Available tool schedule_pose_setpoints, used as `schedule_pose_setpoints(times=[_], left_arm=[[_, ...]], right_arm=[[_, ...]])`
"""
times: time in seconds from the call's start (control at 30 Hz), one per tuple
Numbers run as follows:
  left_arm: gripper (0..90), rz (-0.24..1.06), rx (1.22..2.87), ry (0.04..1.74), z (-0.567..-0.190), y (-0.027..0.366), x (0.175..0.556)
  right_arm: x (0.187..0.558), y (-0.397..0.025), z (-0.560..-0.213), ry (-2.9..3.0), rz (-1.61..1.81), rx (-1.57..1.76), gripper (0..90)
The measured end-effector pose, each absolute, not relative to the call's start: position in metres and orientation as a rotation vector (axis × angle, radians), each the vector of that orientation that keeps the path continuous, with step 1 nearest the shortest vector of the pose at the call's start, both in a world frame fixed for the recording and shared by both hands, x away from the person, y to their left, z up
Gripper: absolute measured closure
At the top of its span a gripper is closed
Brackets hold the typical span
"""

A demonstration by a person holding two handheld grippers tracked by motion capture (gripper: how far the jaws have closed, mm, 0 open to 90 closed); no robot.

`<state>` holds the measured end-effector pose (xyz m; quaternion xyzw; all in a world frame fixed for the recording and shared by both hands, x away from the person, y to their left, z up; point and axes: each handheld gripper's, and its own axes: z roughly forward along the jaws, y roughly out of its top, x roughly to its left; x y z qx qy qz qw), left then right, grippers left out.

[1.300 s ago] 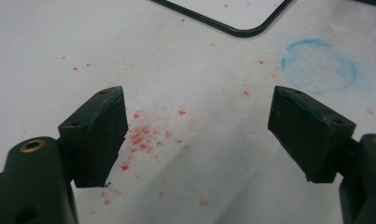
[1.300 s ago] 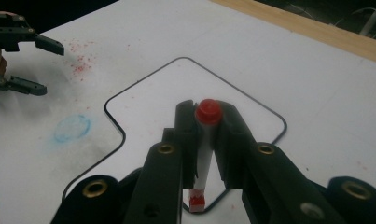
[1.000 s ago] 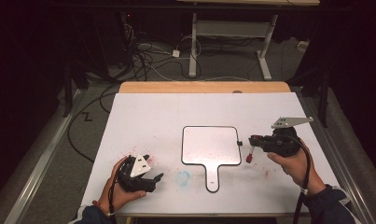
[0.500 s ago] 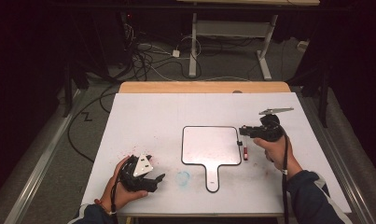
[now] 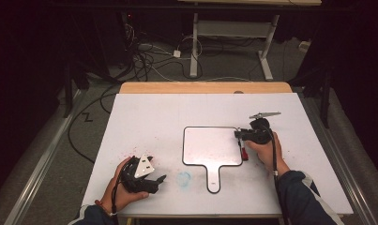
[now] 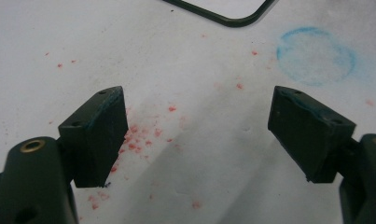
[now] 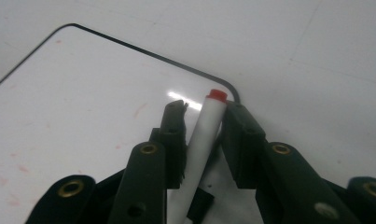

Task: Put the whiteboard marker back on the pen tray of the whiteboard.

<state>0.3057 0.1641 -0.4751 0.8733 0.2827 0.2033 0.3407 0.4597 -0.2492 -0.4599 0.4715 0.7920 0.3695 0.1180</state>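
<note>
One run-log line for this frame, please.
right claw: shut on marker, over whiteboard corner | left claw: open, empty, above stained table

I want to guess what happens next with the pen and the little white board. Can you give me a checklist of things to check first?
1. The right claw has the marker between its jaws: ok, both jaws sit against the white barrel.
2. Marker ready to write: cannot tell; a red end points forward, but whether it is a cap or the tip is unclear.
3. Marker over the whiteboard: ok, it is by the board's right edge.
4. Board surface free for writing: ok, only faint red smudges.
5. Left claw out of the way: ok, open and empty over the table, left of the board.
6. Board held steady: not ok, nothing grips it.
</note>
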Motion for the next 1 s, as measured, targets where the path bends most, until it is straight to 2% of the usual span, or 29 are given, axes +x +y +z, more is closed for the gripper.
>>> schedule_pose_setpoints(times=[0.17, 0.67, 1.0], left_arm=[[19.1, 0.533, 2.273, 0.735, -0.474, 0.164, 0.305], [19.1, 0.532, 2.275, 0.729, -0.474, 0.163, 0.305], [19.1, 0.555, 2.257, 0.735, -0.473, 0.163, 0.307]], right_arm=[[0.461, -0.248, -0.466, 2.324, 1.025, 1.377, 63.8], [0.451, -0.251, -0.463, 2.323, 0.969, 1.261, 55.0], [0.428, -0.255, -0.431, 2.227, 1.105, 1.066, 49.6]])
